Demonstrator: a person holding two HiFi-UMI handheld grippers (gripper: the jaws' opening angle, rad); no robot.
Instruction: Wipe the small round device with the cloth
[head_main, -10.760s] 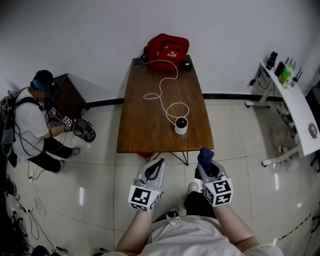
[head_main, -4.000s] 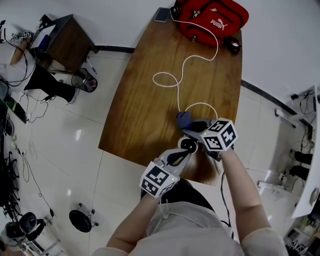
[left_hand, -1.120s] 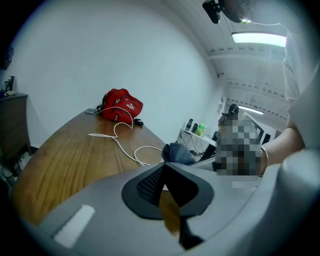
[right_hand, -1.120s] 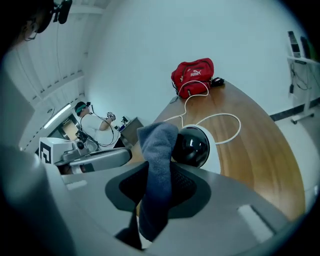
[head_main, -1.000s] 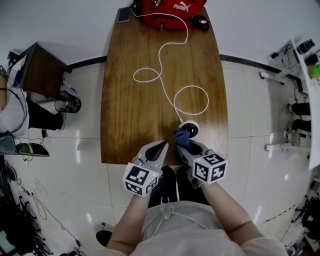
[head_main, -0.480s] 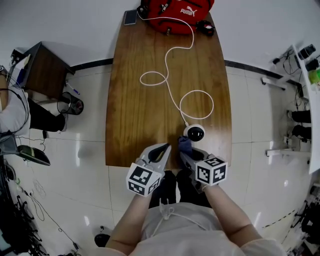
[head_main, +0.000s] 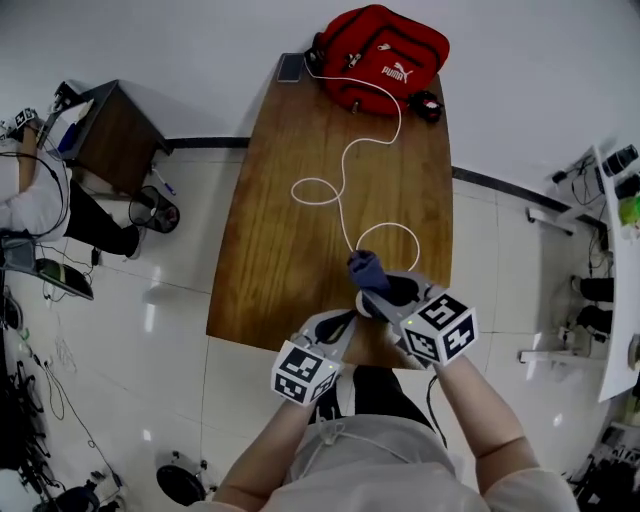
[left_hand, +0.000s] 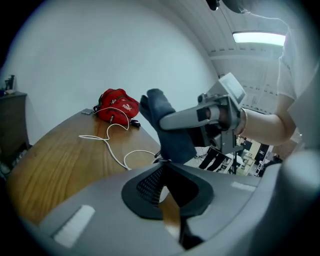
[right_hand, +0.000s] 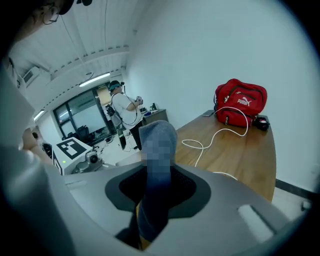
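The fingers of the right gripper (head_main: 375, 292) are clamped on a blue cloth (head_main: 364, 268). The cloth runs up between them and stands out past their tips as a rounded bunch. The fingers of the left gripper (head_main: 345, 320) are closed, with nothing held between them.

The right gripper is raised over the near right part of the table (head_main: 290, 250). The left gripper sits just left of it and a little nearer, at the table's near edge, pointing toward the cloth.

The small round device (left_hand: 159, 159) is mostly hidden. In the left gripper view only a dark bit shows over the gripper's body, at the end of the white cable (head_main: 345, 165), directly below the hanging cloth. Whether the cloth touches it cannot be told. In the head view the cloth and right gripper cover that spot.

The cable loops beside the cloth, then winds across the table to a red bag (head_main: 385, 55) at the far end. A phone (head_main: 290, 68) lies just left of the bag. Far left, on the floor, a person (head_main: 40, 200) sits by a dark cabinet (head_main: 110, 140).
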